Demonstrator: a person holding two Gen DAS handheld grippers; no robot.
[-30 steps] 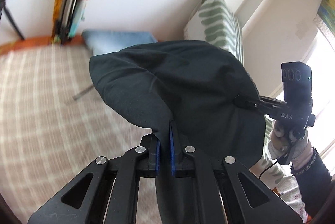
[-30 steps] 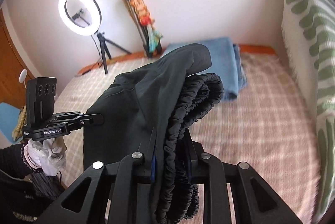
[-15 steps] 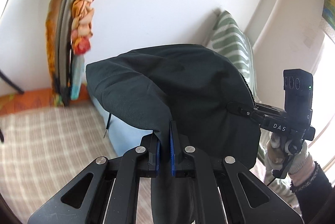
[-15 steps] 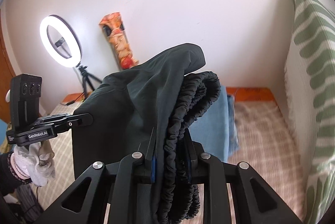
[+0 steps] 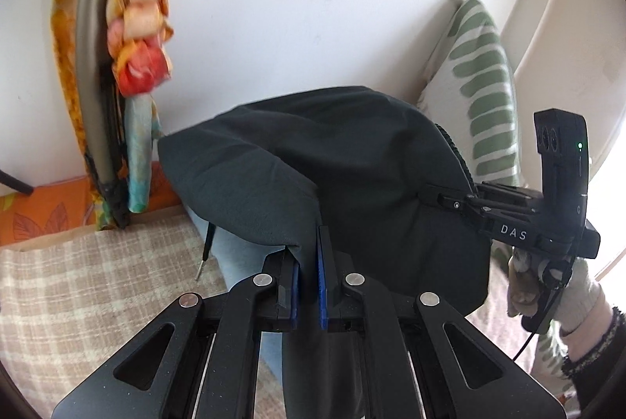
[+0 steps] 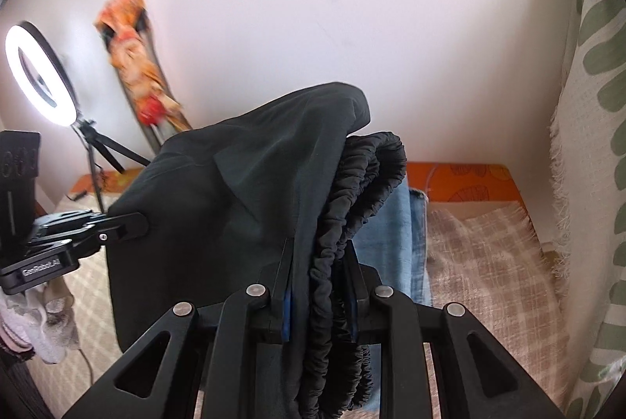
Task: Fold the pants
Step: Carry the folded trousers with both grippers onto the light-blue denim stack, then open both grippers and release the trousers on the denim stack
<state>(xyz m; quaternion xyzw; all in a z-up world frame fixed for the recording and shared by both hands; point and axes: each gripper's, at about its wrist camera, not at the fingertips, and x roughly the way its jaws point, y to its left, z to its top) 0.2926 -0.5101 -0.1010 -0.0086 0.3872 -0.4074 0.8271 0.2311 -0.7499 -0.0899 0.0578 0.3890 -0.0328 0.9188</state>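
both tools clamp dark pants (image 5: 344,160) aloft.

White letters reading "DAS" are showing on the black body of the right gripper (image 5: 438,198), seen from the left wrist camera; the rest of that marking is lying out of sight. On the side of the left gripper (image 6: 135,225), seen from the right wrist camera, white print is reading "GenRobot.AI", running slightly uphill along the black body. No other text, number or sign is coming through legibly in either view.
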